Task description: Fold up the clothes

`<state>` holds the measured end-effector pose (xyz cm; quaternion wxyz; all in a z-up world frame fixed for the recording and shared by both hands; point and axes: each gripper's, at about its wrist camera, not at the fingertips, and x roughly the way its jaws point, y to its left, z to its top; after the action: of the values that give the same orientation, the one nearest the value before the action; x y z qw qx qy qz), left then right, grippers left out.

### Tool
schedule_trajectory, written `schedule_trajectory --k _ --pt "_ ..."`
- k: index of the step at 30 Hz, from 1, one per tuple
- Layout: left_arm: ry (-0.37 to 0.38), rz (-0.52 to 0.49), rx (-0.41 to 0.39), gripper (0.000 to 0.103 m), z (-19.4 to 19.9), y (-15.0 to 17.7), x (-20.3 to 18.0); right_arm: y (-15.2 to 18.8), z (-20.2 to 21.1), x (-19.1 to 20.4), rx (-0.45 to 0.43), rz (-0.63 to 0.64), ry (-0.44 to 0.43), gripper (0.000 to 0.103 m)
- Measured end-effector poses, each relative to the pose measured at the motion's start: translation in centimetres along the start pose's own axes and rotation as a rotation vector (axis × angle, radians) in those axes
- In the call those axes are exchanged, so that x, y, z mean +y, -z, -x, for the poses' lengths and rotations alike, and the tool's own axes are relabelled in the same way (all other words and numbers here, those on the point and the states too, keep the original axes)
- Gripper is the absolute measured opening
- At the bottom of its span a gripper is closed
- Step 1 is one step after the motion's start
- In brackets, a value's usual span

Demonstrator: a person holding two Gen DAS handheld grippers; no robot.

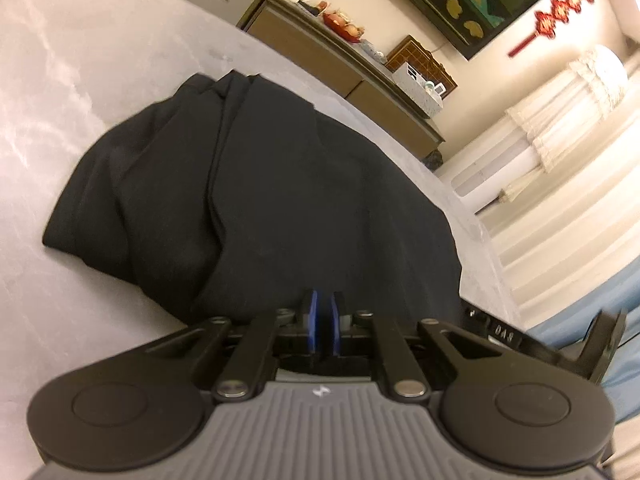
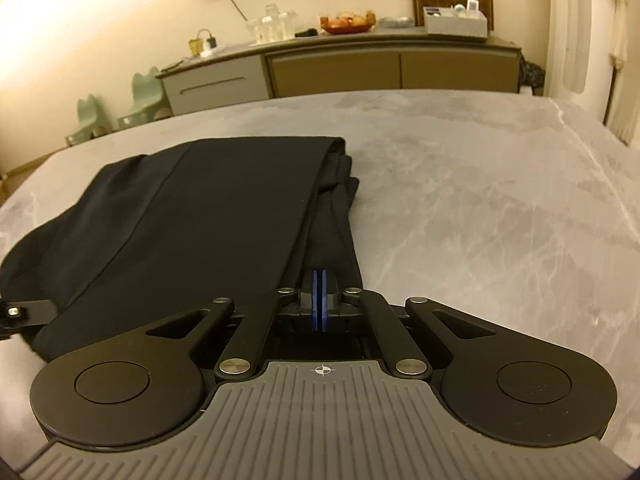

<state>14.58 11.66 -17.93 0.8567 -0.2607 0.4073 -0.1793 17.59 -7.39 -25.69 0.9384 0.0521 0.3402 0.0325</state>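
A black garment [image 1: 256, 200] lies partly folded on the grey marble table [image 1: 80, 80]. It also shows in the right wrist view [image 2: 192, 208], with a folded edge running away from me. My left gripper [image 1: 323, 312] has its blue pads nearly together at the garment's near edge; whether cloth is pinched is unclear. My right gripper [image 2: 319, 292] has its blue pads pressed together at the garment's near right edge, seemingly on the cloth. The right gripper's tip shows in the left wrist view [image 1: 600, 340], and the left gripper's tip in the right wrist view [image 2: 16, 314].
The marble table [image 2: 480, 200] stretches to the right of the garment. A long sideboard [image 2: 360, 64] with glasses, a fruit bowl [image 2: 346, 24] and a box stands beyond the table. Curtains [image 1: 560, 140] hang by the wall. Two green stools [image 2: 120, 108] stand at the left.
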Motion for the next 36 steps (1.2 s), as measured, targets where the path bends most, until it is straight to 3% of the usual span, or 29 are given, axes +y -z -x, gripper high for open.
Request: schedule_trajectory --k 3,4,5,6,7,8,10,11,13,14,18,23,33,36 --pt "-0.027 -0.074 -0.016 0.018 1.1 0.6 -1.1 0.0 0.5 0.4 0.015 0.027 0.033 0.003" --pt "-0.045 -0.106 -0.033 0.029 1.8 1.0 -1.6 0.2 1.1 0.3 0.016 0.025 0.05 0.017" --pt "-0.064 -0.139 -0.051 0.037 2.4 1.3 -2.2 0.5 1.8 0.1 0.013 0.012 0.073 0.025" --pt "-0.082 -0.172 -0.068 0.058 3.1 1.7 -2.7 0.8 2.6 -0.1 0.007 -0.002 0.081 0.034" --pt "-0.113 -0.212 -0.092 0.077 3.8 2.2 -3.5 1.2 3.8 -0.1 -0.005 -0.015 0.067 0.035" --pt "-0.133 -0.244 -0.115 0.084 4.4 2.8 -4.2 1.6 4.9 -0.1 -0.018 -0.029 0.054 0.037" --pt "-0.169 -0.301 -0.156 0.098 5.6 3.7 -5.6 2.7 7.4 0.7 -0.029 -0.031 -0.004 0.065" --pt "-0.186 -0.32 -0.164 0.1 6.0 4.1 -6.1 3.4 8.5 1.5 -0.029 -0.017 -0.034 0.07" --pt "-0.2 -0.354 -0.163 0.103 6.7 4.9 -7.0 4.8 10.3 3.5 -0.028 0.042 -0.069 0.09" --pt "-0.201 -0.362 -0.158 0.103 7.0 5.2 -7.2 5.5 11.1 4.4 -0.032 0.07 -0.071 0.093" --pt "-0.212 -0.337 -0.137 0.103 7.8 5.8 -7.2 7.2 12.6 6.9 -0.034 0.136 -0.06 0.094" --pt "-0.251 -0.301 -0.081 0.103 7.8 5.9 -6.1 7.6 12.5 7.2 -0.024 0.128 -0.024 0.096" --pt "-0.368 -0.399 -0.134 0.103 8.7 7.0 -7.2 8.5 11.9 7.5 0.003 0.127 0.029 0.097" --pt "-0.307 -0.392 -0.148 0.103 9.2 7.5 -7.5 8.7 11.8 8.0 0.007 0.14 0.036 0.097"
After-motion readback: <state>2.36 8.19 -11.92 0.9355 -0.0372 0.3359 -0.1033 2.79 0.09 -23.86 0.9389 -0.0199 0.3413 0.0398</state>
